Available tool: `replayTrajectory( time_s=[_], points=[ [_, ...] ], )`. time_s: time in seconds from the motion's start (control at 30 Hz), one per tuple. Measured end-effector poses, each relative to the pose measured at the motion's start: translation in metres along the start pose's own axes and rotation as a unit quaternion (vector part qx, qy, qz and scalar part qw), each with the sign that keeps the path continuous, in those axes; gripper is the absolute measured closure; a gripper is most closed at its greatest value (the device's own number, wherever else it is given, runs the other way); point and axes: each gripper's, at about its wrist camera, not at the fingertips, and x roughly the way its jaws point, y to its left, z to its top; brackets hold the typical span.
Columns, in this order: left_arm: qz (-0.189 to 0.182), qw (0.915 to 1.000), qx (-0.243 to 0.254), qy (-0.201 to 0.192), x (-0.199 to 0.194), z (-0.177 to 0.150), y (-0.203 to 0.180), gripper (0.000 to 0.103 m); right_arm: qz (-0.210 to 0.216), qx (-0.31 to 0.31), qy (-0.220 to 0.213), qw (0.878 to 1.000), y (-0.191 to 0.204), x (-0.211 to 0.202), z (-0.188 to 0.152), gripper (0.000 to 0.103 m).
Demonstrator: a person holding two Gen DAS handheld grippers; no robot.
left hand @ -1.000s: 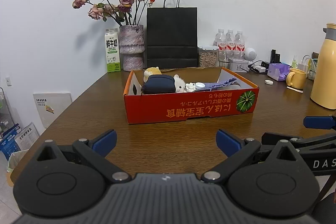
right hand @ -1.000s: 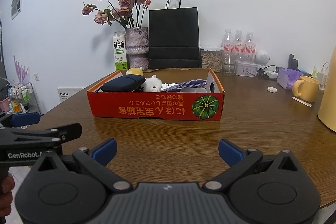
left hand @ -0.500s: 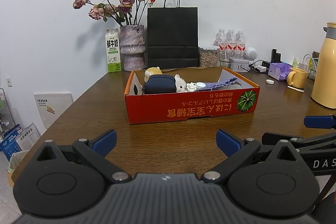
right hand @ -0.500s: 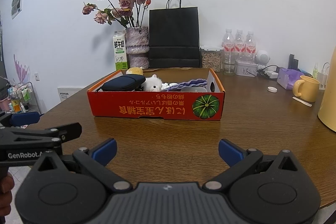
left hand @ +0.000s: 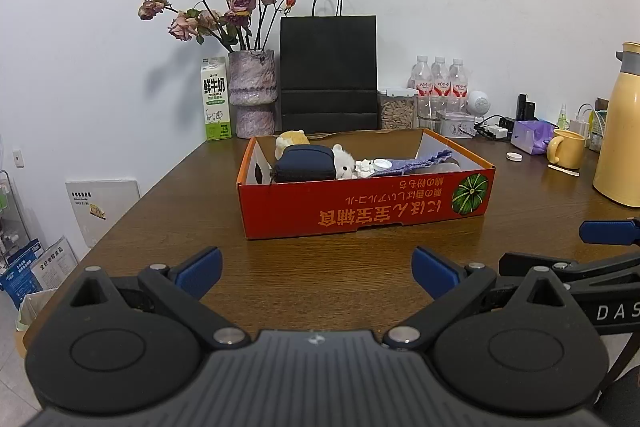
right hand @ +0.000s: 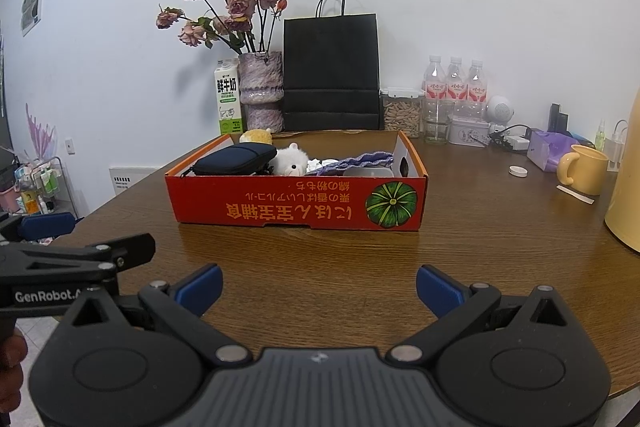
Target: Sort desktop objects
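Note:
A red cardboard box (left hand: 360,205) (right hand: 296,203) sits mid-table. Inside lie a dark blue pouch (left hand: 306,169) (right hand: 234,159), a white plush toy (left hand: 344,163) (right hand: 291,161), a yellow plush (left hand: 292,139), a purple knitted cloth (left hand: 416,163) (right hand: 356,161) and small white items. My left gripper (left hand: 316,273) is open and empty, over the table near its front edge, short of the box. My right gripper (right hand: 318,287) is open and empty, also short of the box. Each gripper shows at the edge of the other's view.
Along the back wall stand a milk carton (left hand: 216,99), a vase of dried roses (left hand: 252,95), a black paper bag (left hand: 328,75), water bottles (left hand: 440,81) and a snack jar (left hand: 396,109). At right are a yellow mug (left hand: 566,149), a yellow thermos (left hand: 620,131) and a purple tissue box (left hand: 530,137).

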Motion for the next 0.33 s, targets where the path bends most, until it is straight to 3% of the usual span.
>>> replayTrajectory(
  time_s=[0.33],
  points=[
    [0.006,0.9999,0.010,-0.005,-0.0014,0.0030,-0.0042,0.000,0.000,0.001,0.000,1.000,0.0006,0.0003,0.0004,0.000]
  ],
)
